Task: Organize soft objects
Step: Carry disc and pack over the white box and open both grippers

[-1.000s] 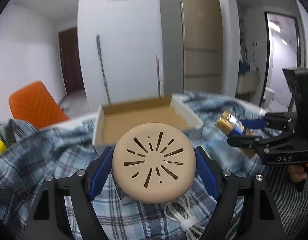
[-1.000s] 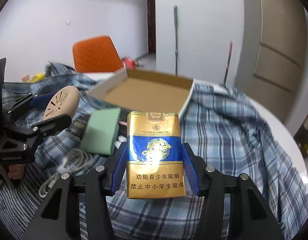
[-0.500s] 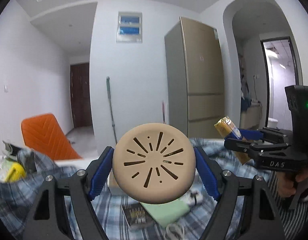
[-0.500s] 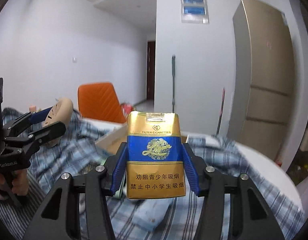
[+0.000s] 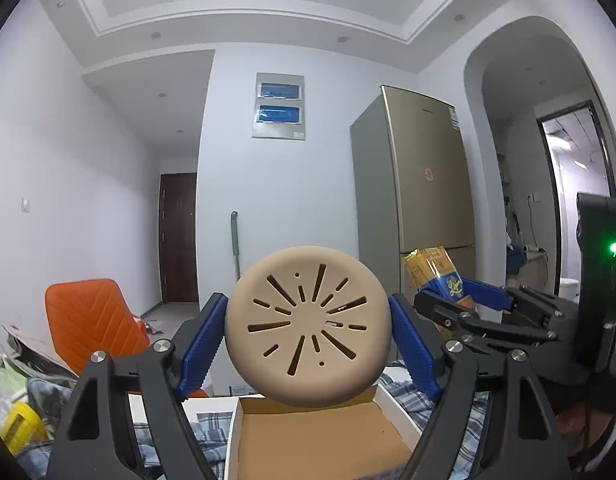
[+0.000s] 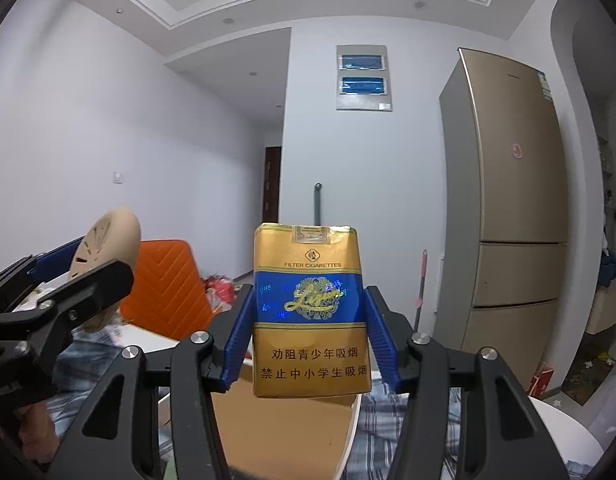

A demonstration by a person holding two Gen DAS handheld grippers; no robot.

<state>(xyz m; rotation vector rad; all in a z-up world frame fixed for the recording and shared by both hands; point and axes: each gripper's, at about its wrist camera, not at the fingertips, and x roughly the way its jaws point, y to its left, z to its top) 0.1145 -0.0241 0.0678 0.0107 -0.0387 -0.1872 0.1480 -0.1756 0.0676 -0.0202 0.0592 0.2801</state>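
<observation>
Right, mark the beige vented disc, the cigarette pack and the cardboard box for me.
beige vented disc [image 5: 307, 328]: left wrist view, centre of its slotted face.
cigarette pack [image 6: 310, 300]: right wrist view, blue band on its front.
cardboard box [image 5: 320, 436]: left wrist view, bare brown floor inside.

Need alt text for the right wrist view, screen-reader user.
A hand-held gripper grips a gold and blue cigarette pack upright above an open cardboard box on plaid cloth. At left, the other hand-held gripper holds a round beige disc; an orange chair and fridge stand behind.
</observation>
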